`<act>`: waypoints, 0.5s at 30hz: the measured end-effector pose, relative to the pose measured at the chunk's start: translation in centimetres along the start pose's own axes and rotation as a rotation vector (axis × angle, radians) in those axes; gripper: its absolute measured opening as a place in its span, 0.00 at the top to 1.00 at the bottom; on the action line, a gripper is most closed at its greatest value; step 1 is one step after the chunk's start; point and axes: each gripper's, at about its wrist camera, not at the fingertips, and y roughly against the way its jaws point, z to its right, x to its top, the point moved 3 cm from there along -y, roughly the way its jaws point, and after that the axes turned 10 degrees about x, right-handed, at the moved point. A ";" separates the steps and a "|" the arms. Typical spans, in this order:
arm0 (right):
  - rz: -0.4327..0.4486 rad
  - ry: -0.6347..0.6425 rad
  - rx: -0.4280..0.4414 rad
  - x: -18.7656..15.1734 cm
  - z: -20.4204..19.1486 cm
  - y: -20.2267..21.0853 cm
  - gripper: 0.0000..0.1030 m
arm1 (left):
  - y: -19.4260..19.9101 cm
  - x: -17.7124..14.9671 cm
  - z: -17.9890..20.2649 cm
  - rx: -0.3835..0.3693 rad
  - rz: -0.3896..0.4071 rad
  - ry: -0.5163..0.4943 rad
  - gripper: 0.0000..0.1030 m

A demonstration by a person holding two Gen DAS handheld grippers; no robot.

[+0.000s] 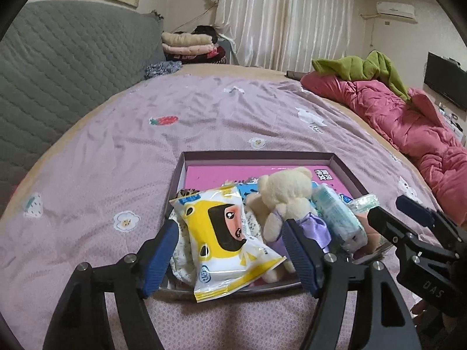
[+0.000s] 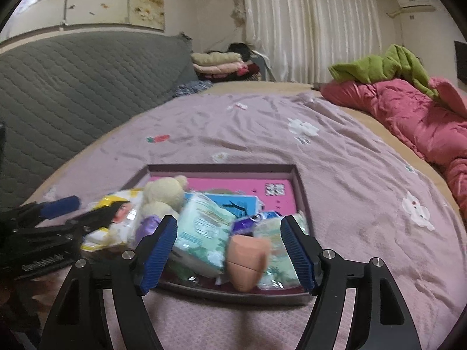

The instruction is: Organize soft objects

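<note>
Nearby: pink quilt (image 1: 408,122), folded blankets (image 1: 186,43), curtain (image 1: 286,14).

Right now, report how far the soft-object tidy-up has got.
Done: the cream plush bear, yellow cartoon snack packet and pale green tissue pack lie in the shallow purple box. In hand: nothing; left claw and right claw are open. Left: nothing loose visible.

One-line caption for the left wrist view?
Open left tool above a yellow packet and teddy in a tray on the bed.
</note>
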 end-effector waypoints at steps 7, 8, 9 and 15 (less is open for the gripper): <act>-0.062 -0.004 -0.016 -0.8 0.3 -1.6 0.28 | -1.5 -0.5 0.3 0.000 -0.049 -0.015 0.29; -0.068 -0.004 -0.020 -0.9 0.4 -1.9 0.28 | -1.6 -0.5 0.3 -0.001 -0.054 -0.016 0.29; -0.072 -0.006 -0.022 -0.9 0.4 -2.1 0.28 | -1.8 -0.6 0.3 -0.004 -0.058 -0.017 0.29; -0.094 -0.023 -0.030 -1.2 1.0 -3.3 0.26 | -2.0 -0.5 0.1 -0.002 -0.065 -0.007 0.29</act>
